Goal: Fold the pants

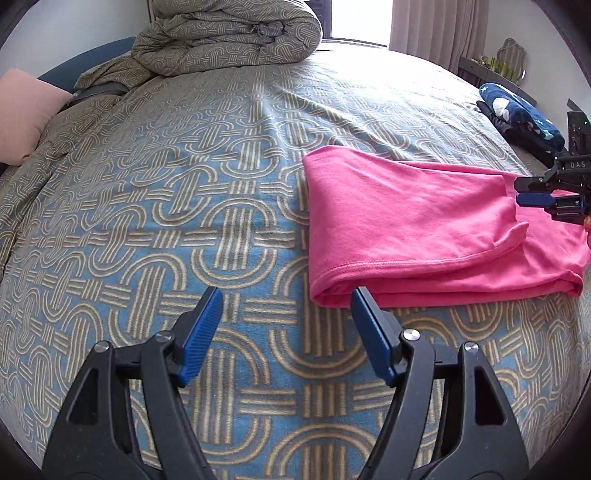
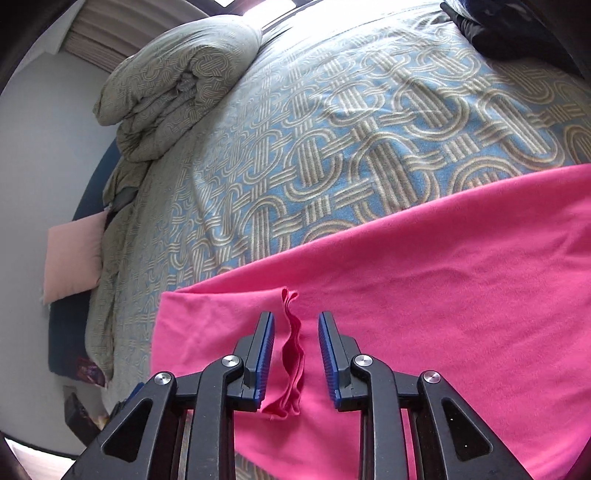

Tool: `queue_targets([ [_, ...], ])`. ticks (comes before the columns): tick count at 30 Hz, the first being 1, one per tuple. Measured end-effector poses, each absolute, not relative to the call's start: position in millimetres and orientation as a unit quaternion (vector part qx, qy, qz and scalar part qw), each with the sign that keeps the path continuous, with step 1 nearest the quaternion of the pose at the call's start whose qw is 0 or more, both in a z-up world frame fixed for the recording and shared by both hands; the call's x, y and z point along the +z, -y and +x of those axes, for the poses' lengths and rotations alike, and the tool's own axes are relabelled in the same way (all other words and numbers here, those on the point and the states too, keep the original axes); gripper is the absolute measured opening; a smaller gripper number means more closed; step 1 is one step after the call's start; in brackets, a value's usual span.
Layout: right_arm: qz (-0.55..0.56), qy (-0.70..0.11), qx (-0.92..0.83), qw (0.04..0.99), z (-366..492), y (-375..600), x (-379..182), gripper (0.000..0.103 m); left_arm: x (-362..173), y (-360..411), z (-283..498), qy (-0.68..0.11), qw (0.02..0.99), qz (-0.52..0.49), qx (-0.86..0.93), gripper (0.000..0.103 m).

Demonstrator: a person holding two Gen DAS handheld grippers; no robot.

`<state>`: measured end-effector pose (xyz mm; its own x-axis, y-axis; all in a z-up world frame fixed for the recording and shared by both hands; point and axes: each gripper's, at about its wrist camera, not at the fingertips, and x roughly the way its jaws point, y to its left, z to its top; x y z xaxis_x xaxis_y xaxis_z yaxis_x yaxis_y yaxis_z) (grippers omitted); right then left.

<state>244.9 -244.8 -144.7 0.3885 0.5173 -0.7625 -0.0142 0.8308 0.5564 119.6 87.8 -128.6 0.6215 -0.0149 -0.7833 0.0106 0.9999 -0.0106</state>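
The pink pants [image 1: 424, 221] lie folded on the patterned bedspread [image 1: 184, 184], right of centre in the left wrist view. My left gripper [image 1: 286, 299] is open and empty, just off the pants' near left corner. My right gripper [image 2: 295, 321] is open just above the pants [image 2: 443, 277], its jaws on either side of a raised ridge of pink cloth [image 2: 293, 354] without pinching it. It also shows in the left wrist view [image 1: 524, 190] at the right edge, over the pants' far end.
A rolled duvet [image 1: 229, 33] sits at the head of the bed. A pink pillow [image 1: 26, 114] lies at the left edge. Dark blue clothes [image 1: 521, 110] lie at the far right. A curtain [image 1: 436, 26] and a window are behind.
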Motion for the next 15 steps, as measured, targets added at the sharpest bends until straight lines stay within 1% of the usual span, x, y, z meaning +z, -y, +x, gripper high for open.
queue_targets([
  [1, 0.239, -0.53, 0.177, 0.794, 239.7, 244.3, -144.4, 0.028, -125.5, -87.0, 119.8, -0.433, 0.901, -0.006, -0.01, 0.072],
  [3, 0.24, -0.537, 0.206, 0.782, 227.9, 236.0, -143.5, 0.033, -117.4, -85.4, 121.1, -0.425, 0.905, -0.015, -0.017, 0.072],
  [5, 0.243, -0.551, 0.231, 0.764, 219.1, 227.0, -146.4, 0.045, -108.4, -82.8, 124.1, -0.413, 0.91, -0.021, -0.024, 0.072],
  [7, 0.248, -0.563, 0.242, 0.75, 213.9, 220.1, -152.4, 0.051, -101.4, -78.3, 130.5, -0.405, 0.914, -0.017, -0.028, 0.072],
  [8, 0.247, -0.567, 0.243, 0.747, 213.0, 217.3, -155.5, 0.053, -99.2, -75.9, 134.2, -0.403, 0.915, -0.012, -0.028, 0.072],
  [12, 0.254, -0.564, 0.23, 0.751, 215.2, 210.5, -163.2, 0.053, -94.9, -63.7, 153.2, -0.397, 0.917, 0.001, -0.037, 0.072],
  [13, 0.253, -0.562, 0.227, 0.754, 215.9, 208.9, -162.2, 0.043, -95.2, -61.7, 158.0, -0.396, 0.917, -0.002, -0.043, 0.072],
  [14, 0.249, -0.559, 0.222, 0.759, 216.0, 206.9, -160.7, 0.005, -96.2, -59.5, 163.2, -0.396, 0.917, -0.006, -0.051, 0.072],
  [15, 0.238, -0.558, 0.215, 0.765, 216.2, 205.1, -159.2, 0.005, -97.6, -57.2, 167.8, -0.398, 0.916, -0.007, -0.054, 0.072],
])
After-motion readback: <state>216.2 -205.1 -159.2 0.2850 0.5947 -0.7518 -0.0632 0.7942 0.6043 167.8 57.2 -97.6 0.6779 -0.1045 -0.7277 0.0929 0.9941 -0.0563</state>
